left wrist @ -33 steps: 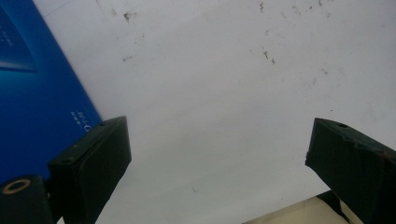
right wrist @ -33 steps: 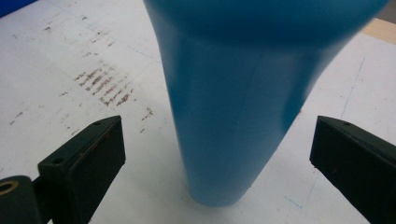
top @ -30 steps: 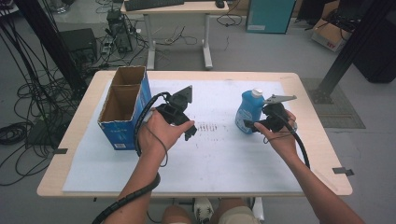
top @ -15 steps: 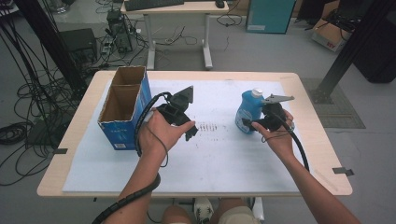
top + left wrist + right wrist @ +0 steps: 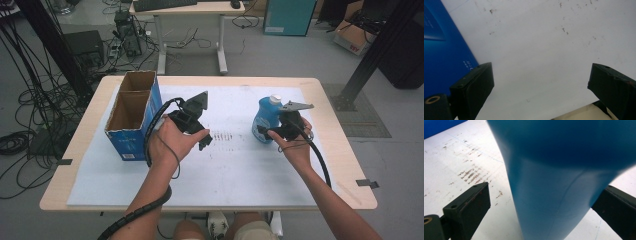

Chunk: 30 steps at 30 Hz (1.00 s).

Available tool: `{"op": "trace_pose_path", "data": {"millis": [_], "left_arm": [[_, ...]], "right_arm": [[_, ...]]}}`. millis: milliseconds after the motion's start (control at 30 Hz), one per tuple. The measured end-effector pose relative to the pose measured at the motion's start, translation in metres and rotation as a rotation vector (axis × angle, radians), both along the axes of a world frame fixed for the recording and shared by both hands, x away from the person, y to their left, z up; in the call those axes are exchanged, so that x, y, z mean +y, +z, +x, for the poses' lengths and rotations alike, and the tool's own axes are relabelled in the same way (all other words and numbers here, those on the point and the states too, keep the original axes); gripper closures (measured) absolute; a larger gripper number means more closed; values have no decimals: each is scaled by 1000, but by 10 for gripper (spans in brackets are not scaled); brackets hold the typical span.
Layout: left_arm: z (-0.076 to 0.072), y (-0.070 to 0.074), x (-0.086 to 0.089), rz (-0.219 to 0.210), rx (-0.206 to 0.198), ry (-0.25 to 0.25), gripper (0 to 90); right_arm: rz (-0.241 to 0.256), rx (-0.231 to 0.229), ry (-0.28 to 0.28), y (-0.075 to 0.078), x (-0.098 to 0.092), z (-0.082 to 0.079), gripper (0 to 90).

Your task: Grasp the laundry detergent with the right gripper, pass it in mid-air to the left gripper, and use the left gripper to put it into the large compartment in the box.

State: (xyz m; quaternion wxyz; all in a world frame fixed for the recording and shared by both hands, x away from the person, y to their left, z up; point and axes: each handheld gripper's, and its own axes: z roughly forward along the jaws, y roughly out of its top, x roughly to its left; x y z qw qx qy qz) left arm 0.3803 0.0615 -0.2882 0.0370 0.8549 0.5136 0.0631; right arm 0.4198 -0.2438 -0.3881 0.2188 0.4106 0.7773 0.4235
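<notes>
I am holding my right gripper (image 5: 264, 131) at the right half of the table, its jaws spread wide with the blue bottle (image 5: 266, 119) standing upright between them; in the right gripper view the bottle (image 5: 564, 182) is sitting close between the two black jaws, the left one clearly apart from it, while I cannot tell whether the right one is touching it. My left gripper (image 5: 200, 131) is hovering near the middle of the table, jaws wide open and holding nothing, pointing down at the bare white sheet (image 5: 235, 165). In the left gripper view the blue side of the cardboard box (image 5: 441, 50) is showing just beside the left jaw. Between my two grippers the sheet is lying open, marked by a patch of dark scuffs (image 5: 223, 135). The near strip of the sheet, between my forearms and the table's near edge (image 5: 210, 206), is also giving free room. Farther left, the open-topped box (image 5: 131, 112) is standing along the sheet's left edge, well apart from the bottle. Beyond the bottle the sheet is running on to the table's far edge, and past it a second table (image 5: 187, 7) is standing on the grey floor.
</notes>
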Motion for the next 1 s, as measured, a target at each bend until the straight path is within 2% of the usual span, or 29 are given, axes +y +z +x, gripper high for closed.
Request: {"op": "trace_pose_path", "data": {"millis": [267, 533, 1000], "left_arm": [[-1, 1, -2, 2, -1, -4, 67], [-1, 2, -3, 6, -2, -8, 67], [-1, 4, -4, 6, -5, -12, 67]], "right_arm": [[9, -15, -2, -2, 0, 0, 25], [14, -12, -12, -6, -1, -1, 26], [18, -33, 5, -7, 0, -1, 27]]}}
